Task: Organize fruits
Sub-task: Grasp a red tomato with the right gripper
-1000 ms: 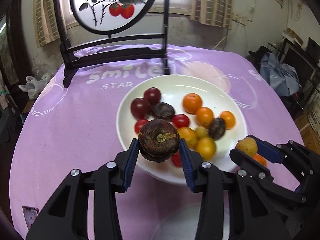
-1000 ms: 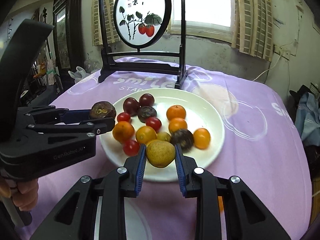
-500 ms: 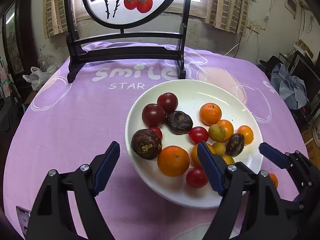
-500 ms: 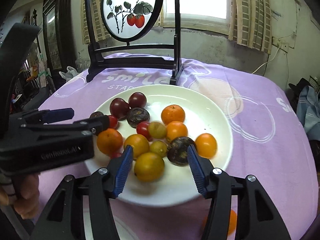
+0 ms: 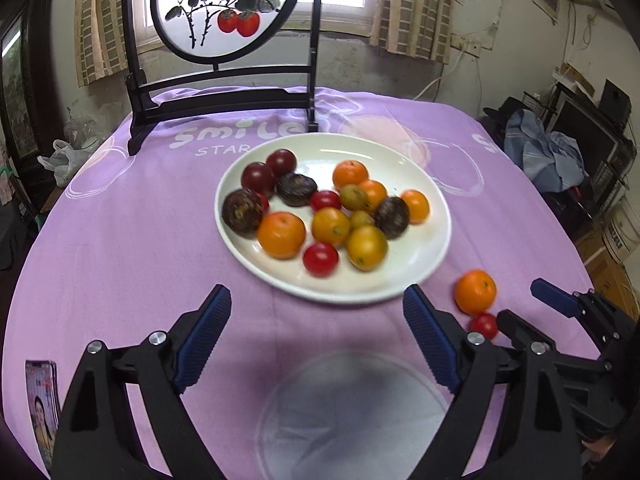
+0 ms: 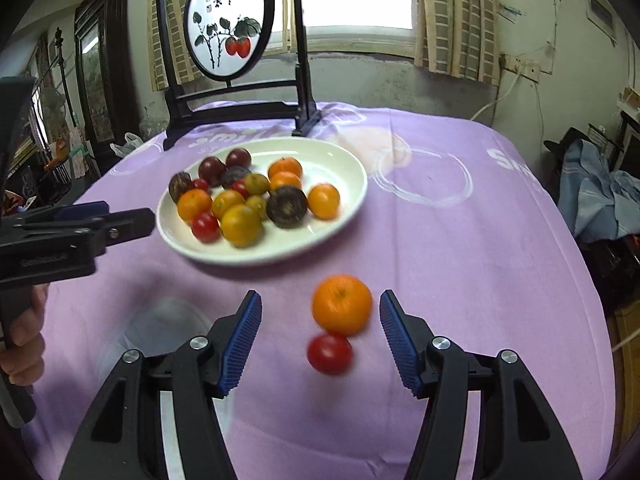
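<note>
A white plate (image 5: 424,264) (image 6: 344,168) on the purple cloth holds several fruits: oranges, yellow fruits, red tomatoes, dark plums and dark brown mangosteens. The mangosteen (image 5: 242,210) lies at the plate's left rim. An orange (image 6: 341,305) (image 5: 475,291) and a red tomato (image 6: 329,353) (image 5: 483,325) lie on the cloth right of the plate. My left gripper (image 5: 316,340) is open and empty, in front of the plate. My right gripper (image 6: 320,338) is open, with the orange and tomato between its fingers, not gripped.
A black stand with a round painted screen (image 5: 224,8) stands at the table's far edge. A magazine (image 5: 40,408) lies at the near left. A pale round print (image 5: 352,412) marks the cloth in front. Clothes and boxes (image 5: 552,152) sit off the right.
Both grippers opened, leaving the mangosteen and the yellow fruit on the plate, then drew back. The right gripper moved right over the orange and tomato on the cloth.
</note>
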`<state>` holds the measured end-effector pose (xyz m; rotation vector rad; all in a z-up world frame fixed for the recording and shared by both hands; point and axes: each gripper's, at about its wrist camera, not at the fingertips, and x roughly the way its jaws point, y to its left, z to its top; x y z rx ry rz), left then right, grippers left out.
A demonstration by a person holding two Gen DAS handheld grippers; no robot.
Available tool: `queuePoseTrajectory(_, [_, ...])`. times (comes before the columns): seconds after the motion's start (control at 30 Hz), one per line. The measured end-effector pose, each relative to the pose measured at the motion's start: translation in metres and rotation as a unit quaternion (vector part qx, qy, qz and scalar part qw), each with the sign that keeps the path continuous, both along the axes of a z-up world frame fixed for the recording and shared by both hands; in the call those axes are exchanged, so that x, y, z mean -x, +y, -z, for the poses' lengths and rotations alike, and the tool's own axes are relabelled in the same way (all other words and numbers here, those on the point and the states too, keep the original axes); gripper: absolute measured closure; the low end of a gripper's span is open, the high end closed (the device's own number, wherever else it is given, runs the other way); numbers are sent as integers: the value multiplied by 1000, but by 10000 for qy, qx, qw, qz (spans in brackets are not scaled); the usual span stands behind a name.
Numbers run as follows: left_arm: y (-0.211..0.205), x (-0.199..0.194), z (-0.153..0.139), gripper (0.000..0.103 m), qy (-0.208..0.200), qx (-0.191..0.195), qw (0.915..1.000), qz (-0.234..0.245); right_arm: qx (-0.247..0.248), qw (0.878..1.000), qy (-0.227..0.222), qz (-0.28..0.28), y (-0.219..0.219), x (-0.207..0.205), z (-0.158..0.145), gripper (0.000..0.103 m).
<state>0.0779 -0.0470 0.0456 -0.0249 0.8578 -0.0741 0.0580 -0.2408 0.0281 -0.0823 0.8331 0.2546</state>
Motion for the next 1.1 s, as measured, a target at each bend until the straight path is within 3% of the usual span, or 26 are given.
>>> queuePoseTrajectory(0.23, [-13, 33, 12, 14, 138, 68, 9997, 162, 155, 9995, 267, 26, -3, 10, 24, 41])
queuePoseTrajectory(0.57, [-6, 32, 36, 14, 492, 199, 9984, 171, 323, 9985, 444, 9, 12, -1, 45, 42])
queuePoseTrajectory(0.6, [-6, 31, 37, 14, 506, 205, 9984, 175, 338, 9984, 457, 29, 13, -3, 46, 51])
queuePoseTrajectory(0.63, [-6, 30, 38, 14, 522, 209, 9982, 186, 352, 9981, 511, 30, 14, -5, 49, 68])
queuePoseTrajectory(0.67, [-7, 29, 39, 14, 536, 201, 9982, 193, 376, 9978, 548, 42, 15, -6, 50, 71])
queuePoseTrajectory(0.9, [-27, 21, 42, 14, 604, -19, 9975, 353, 365, 9987, 348, 38, 3, 3, 37, 72])
queuePoseTrajectory(1.1, [-65, 8, 49, 14, 660, -175, 9955, 663, 409, 9988, 227, 168, -33, 10, 28, 72])
